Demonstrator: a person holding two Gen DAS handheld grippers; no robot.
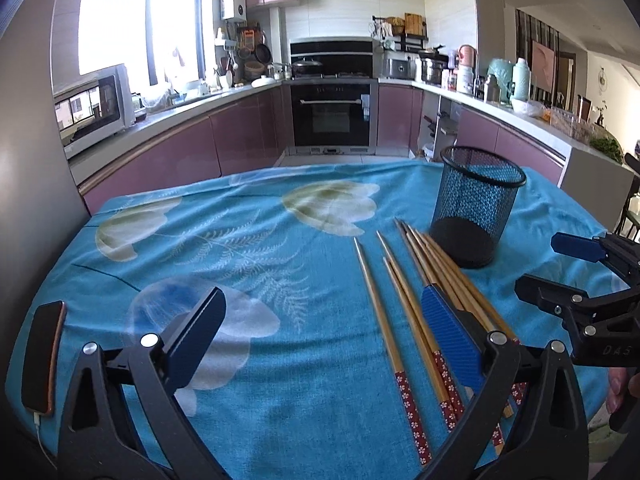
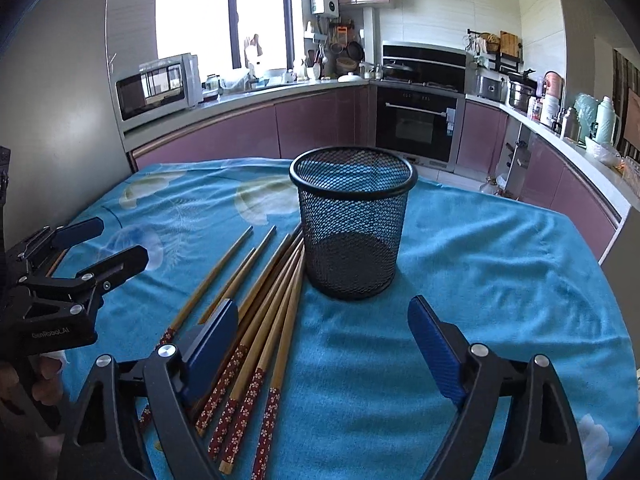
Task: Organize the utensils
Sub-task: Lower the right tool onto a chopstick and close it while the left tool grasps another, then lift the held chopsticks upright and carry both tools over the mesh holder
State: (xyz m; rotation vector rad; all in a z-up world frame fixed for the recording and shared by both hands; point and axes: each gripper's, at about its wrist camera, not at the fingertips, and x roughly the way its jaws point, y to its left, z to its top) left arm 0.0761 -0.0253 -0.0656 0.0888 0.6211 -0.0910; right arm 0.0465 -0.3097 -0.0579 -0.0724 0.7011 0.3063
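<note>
A phone (image 1: 42, 356) is lying far left of the black mesh cup (image 2: 352, 224) on the blue floral cloth (image 2: 500, 280). The left gripper (image 1: 324, 336) is hovering released, holding nothing. Bamboo chopsticks (image 2: 256, 320) are lying just left of the upright cup, tips touching its base. The right gripper (image 2: 320, 344) is hovering released before the cup.

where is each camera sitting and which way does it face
Left wrist: on the left tongs, facing across the table toward the oven; chopsticks ahead, right tongs at right edge.
Right wrist: on the right tongs, facing the mesh cup; left tongs at left.
Shared: chopsticks, cup, blue cloth.
</note>
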